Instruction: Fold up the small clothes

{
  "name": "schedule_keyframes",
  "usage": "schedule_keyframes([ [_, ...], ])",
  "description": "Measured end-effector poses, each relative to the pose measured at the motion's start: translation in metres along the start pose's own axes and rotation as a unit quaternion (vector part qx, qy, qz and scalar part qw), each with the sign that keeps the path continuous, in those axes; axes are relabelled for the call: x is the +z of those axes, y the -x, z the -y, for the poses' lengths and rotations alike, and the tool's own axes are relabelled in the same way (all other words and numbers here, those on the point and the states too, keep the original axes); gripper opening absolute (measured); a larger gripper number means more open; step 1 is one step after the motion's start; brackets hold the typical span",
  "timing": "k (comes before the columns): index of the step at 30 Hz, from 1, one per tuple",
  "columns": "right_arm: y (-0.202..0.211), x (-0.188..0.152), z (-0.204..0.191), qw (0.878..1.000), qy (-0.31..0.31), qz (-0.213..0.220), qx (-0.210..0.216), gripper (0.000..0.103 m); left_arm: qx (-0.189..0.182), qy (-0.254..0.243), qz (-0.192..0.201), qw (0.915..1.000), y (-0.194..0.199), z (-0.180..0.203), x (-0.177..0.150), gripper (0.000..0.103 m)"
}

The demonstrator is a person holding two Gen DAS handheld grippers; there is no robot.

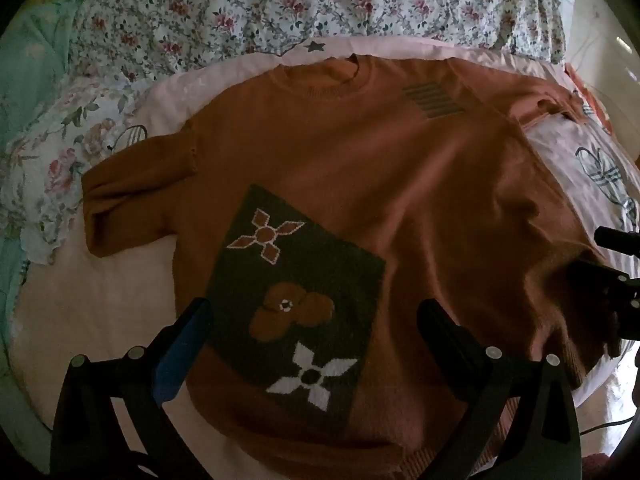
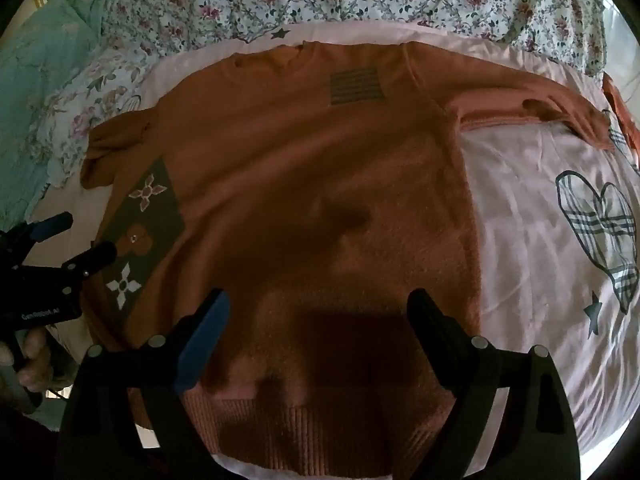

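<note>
An orange-brown knitted sweater [image 1: 380,184] lies spread flat, front up, on a pink bedsheet [image 1: 104,304], collar at the far side and both sleeves stretched sideways. A dark green panel with flower motifs [image 1: 296,296] covers its lower left. My left gripper [image 1: 316,320] hovers open above that panel, with nothing between its fingers. In the right wrist view the sweater [image 2: 320,200] fills the middle, and my right gripper [image 2: 320,312] hangs open over its lower body near the ribbed hem [image 2: 320,424]. The left gripper [image 2: 76,236] shows at that view's left edge, in a hand.
A floral quilt [image 1: 248,4] is bunched along the far side, and teal fabric [image 1: 24,80] lies at the left. The pink sheet [image 2: 540,240] has plaid heart prints to the right of the sweater. Another orange piece [image 2: 620,112] peeks in at the far right.
</note>
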State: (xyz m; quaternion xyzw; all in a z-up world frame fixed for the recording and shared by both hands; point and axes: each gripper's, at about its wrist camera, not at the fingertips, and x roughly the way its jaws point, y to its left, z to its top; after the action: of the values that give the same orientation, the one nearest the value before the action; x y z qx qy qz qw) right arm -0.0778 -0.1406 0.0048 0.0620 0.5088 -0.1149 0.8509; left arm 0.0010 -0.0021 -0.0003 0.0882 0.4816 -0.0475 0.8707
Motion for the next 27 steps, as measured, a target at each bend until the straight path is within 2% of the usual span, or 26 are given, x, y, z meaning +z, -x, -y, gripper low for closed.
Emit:
schedule_keyframes([
  [21,0.0011,0.004,-0.0004,1.0,-0.001,0.001,0.001,0.09,-0.007,0.002,0.011,0.9999,-0.003,-0.0011,0.0043,0.102],
  [24,0.0013,0.0039,-0.0004,1.0,-0.001,0.005,0.001,0.09,-0.001,-0.004,0.005,1.0,-0.0032,0.0001,0.005,0.102],
  [25,0.0012,0.0032,-0.0001,1.0,-0.001,0.005,0.001,0.09,0.008,-0.011,-0.015,0.9998,-0.0049,0.0014,0.0053,0.102],
  [27,0.0022,0.0045,-0.0012,1.0,-0.004,0.001,0.004,0.09,0.014,-0.016,-0.029,0.9994,-0.0065,0.0026,0.0054,0.102],
])
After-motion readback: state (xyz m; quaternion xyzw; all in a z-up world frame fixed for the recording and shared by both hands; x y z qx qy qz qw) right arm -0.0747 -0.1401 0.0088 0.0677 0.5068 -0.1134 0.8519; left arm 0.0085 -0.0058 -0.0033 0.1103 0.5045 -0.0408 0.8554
